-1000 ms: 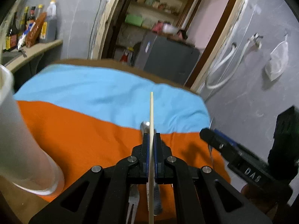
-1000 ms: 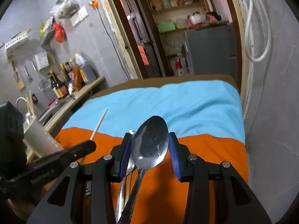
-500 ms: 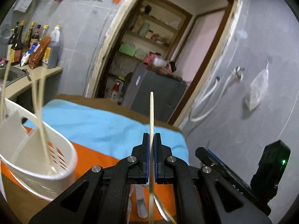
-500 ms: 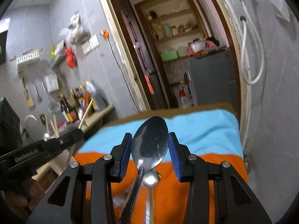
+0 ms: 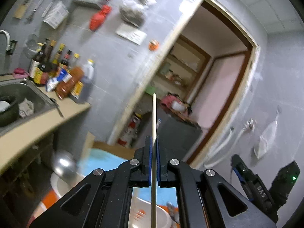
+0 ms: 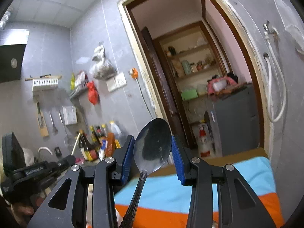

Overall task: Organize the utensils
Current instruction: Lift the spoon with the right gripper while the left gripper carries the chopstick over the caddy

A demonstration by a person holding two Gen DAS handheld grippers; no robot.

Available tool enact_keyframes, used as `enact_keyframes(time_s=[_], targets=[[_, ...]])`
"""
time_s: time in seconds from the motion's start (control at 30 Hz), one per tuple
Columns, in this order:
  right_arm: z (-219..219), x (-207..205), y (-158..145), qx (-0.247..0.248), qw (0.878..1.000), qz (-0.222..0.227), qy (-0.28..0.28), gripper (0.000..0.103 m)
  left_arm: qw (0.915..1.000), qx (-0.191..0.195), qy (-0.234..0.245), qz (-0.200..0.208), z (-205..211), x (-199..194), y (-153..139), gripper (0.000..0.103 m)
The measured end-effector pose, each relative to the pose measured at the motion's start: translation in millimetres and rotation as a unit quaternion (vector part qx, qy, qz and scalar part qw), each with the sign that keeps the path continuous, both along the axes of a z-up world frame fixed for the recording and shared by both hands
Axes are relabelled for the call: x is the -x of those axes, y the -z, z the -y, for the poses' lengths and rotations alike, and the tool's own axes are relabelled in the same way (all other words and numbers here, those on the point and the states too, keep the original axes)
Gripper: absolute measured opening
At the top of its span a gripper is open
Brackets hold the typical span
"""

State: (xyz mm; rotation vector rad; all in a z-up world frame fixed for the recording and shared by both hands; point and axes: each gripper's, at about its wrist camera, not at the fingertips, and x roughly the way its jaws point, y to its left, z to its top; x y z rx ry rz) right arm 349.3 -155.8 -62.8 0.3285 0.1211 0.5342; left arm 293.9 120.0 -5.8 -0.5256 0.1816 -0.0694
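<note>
Beyond the blue-and-orange cloth (image 6: 190, 193), grey walls (image 6: 106, 60) frame an open doorway (image 6: 191, 79).

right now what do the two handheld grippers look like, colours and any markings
Both are matte black plastic with angular linkage arms, triangular cut-outs, round silver pivot bolts and blue ribbed pads inside the fingers. The left gripper shows white "GenRobot.AI" lettering on its side in the right wrist view; the right gripper shows white letters and a green indicator light in the left wrist view.
</note>
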Motion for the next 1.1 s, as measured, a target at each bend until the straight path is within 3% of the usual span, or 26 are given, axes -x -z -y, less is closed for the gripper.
enact_keyframes(time_s=[0.23, 0.53, 0.77, 1.1], targets=[[-48, 0, -9, -0.004, 0.999, 0.043, 0.025, 0.037, 0.9986, 0.027, -0.033, 0.031, -67, -5, 4, 0.002], [-82, 1, 16, 0.044, 0.994, 0.084, 0.056, 0.037, 0.9966, 0.050, -0.045, 0.047, -90, -18, 38, 0.002], [-98, 8, 40, 0.075, 0.989, 0.113, 0.066, 0.037, 0.9956, 0.008, -0.062, 0.070, -72, -10, 58, 0.002], [-120, 16, 59, 0.126, 0.981, 0.137, 0.062, 0.037, 0.9872, -0.071, -0.102, 0.100, -44, 1, 77, 0.002]])
